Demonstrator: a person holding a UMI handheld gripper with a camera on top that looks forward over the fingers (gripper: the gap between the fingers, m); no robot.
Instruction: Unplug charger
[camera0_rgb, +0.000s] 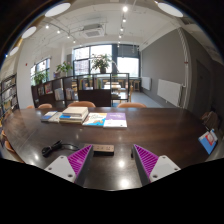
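View along my two-finger gripper (115, 163) over a long dark wooden table (150, 125) in a bright office. The purple-padded fingers (75, 161) stand well apart with nothing between them — the claw is spread and empty, held low above the near table edge, which I judge to be an approach posture.

Just ahead of the fingers, between their tips, lies a small dark rectangular block (103, 149), probably the charger or its socket strip; it is too small for me to say which. A black cable (52, 150) loops on the table beside the left finger, likely its lead.

Farther off, a spread of books and coloured papers (88, 118) sits mid-table, with brown chair backs (82, 104) behind it and potted green plants (100, 63) at the windows. A blue tablet-like object (207, 141) lies near the table's right end.

The unplugging is not yet begun — I judge the next move to be a short advance to bracket the block.
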